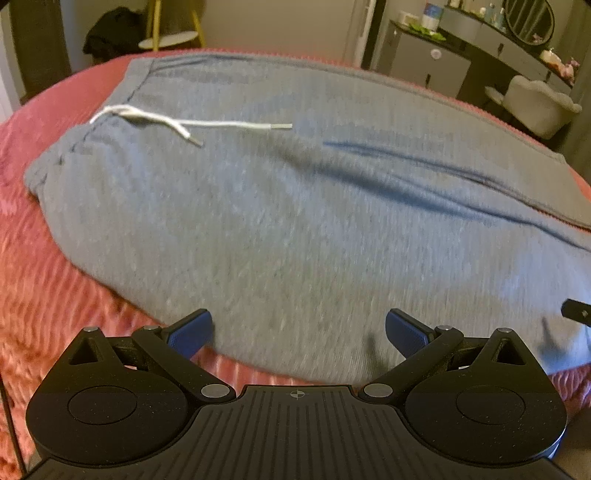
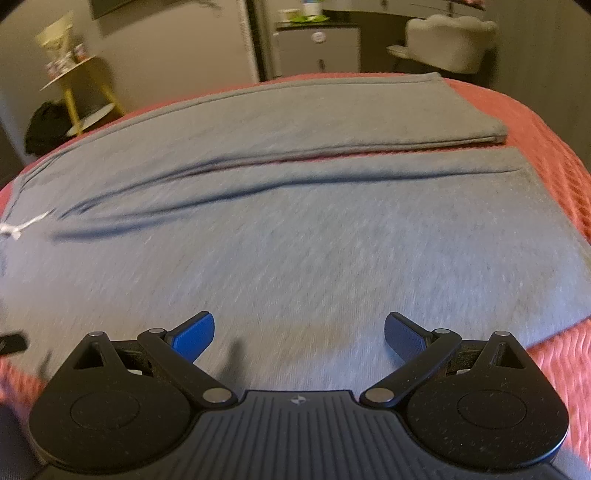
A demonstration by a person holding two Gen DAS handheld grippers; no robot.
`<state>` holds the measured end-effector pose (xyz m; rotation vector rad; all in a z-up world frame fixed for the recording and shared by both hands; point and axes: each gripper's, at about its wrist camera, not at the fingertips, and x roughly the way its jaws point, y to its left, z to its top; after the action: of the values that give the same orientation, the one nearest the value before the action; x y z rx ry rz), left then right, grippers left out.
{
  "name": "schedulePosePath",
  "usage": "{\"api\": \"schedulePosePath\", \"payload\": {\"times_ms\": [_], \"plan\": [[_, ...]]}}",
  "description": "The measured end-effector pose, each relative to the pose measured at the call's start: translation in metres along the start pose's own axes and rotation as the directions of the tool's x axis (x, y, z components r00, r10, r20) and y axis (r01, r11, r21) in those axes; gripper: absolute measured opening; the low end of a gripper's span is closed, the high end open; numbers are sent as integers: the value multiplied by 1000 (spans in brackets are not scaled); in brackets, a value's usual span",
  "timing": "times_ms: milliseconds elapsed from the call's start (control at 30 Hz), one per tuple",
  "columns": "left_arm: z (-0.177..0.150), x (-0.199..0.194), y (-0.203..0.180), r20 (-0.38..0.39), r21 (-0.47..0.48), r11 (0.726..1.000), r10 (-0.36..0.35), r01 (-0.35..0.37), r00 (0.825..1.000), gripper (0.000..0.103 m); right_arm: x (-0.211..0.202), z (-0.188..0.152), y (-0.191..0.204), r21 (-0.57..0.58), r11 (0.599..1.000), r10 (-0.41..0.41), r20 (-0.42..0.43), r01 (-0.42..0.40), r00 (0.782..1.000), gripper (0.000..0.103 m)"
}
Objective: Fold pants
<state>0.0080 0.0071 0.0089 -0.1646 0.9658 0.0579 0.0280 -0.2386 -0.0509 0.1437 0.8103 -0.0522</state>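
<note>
Grey sweatpants [image 1: 280, 206] lie flat and unfolded on a red bedspread [image 1: 40, 295]. The waistband with a white drawstring [image 1: 192, 123] is at the left in the left wrist view. In the right wrist view the two legs [image 2: 314, 236] run to the right, with a narrow gap between them, and the hems [image 2: 502, 140] lie at the far right. My left gripper [image 1: 298, 332] is open and empty over the near edge of the pants by the waist. My right gripper [image 2: 299, 334] is open and empty over the near leg.
The bedspread [image 2: 546, 147] shows around the pants. Beyond the bed stand a yellow-legged side table [image 2: 85, 96], a grey cabinet [image 1: 424, 62], a dresser with a round mirror [image 1: 528, 22] and a white chair [image 1: 535, 103].
</note>
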Motion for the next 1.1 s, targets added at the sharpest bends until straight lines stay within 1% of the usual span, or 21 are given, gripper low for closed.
{"api": "schedulePosePath", "payload": {"times_ms": [67,133,200,300,400,467,500,533,567,600,633,667,700,733,800,833,867,900,1000,1033,1100], "plan": [[11,4,0,7,-23,1000,6,-6,1000,103,13,10,-4,8,999,-48,5,48,999,99],[24,9,-2,16,-41,999,15,-15,1000,103,33,16,-9,23,996,-81,-36,82,996,99],[41,15,-3,42,-64,997,38,-35,998,103,50,18,-16,76,994,-75,-104,83,992,99],[68,28,-5,102,-114,991,88,-76,991,103,57,20,-23,114,991,-57,-125,72,991,99],[91,45,-4,159,-133,983,151,-130,976,103,64,25,-23,83,994,-55,-170,70,984,99],[102,64,0,184,-109,972,226,-209,957,103,71,39,-22,30,998,-48,-257,57,965,99],[103,71,3,188,-106,965,258,-242,948,103,73,50,-25,36,998,-33,-293,46,956,99],[102,84,10,183,-108,952,303,-287,935,103,74,68,-32,82,996,4,-280,19,960,99],[99,92,17,167,-120,950,304,-287,938,103,73,84,-40,124,992,39,-241,-9,970,99],[95,97,24,157,-137,957,277,-257,948,103,76,105,-48,169,985,71,-203,-37,977,99],[94,98,33,158,-178,964,228,-199,961,103,83,131,-56,219,975,78,-173,-39,982,99],[92,97,42,171,-231,962,187,-146,967,103,91,151,-61,253,967,75,-148,-36,986,97],[90,96,48,188,-263,958,168,-116,968,103,102,176,-66,289,956,77,-115,-41,990,92],[90,97,52,202,-280,955,159,-98,966,103,118,203,-72,330,943,76,-90,-42,993,88],[85,101,56,214,-280,956,152,-89,965,103,147,246,-81,409,913,49,-68,-17,997,72],[82,107,55,218,-278,957,150,-86,964,103,167,269,-86,449,893,36,-61,-4,997,66],[80,109,55,235,-270,959,151,-85,960,103,184,289,-88,484,875,14,-62,18,998,62],[79,110,54,244,-259,962,154,-88,957,103,201,309,-92,522,851,-23,-64,53,998,62],[75,115,48,268,-238,967,160,-96,950,103,242,341,-100,595,790,-119,-87,147,989,62],[74,115,48,283,-239,966,164,-96,945,103,250,341,-104,621,763,-156,-92,179,983,62],[72,116,47,303,-246,964,175,-101,937,103,265,344,-111,659,727,-184,-89,196,979,63]]}}
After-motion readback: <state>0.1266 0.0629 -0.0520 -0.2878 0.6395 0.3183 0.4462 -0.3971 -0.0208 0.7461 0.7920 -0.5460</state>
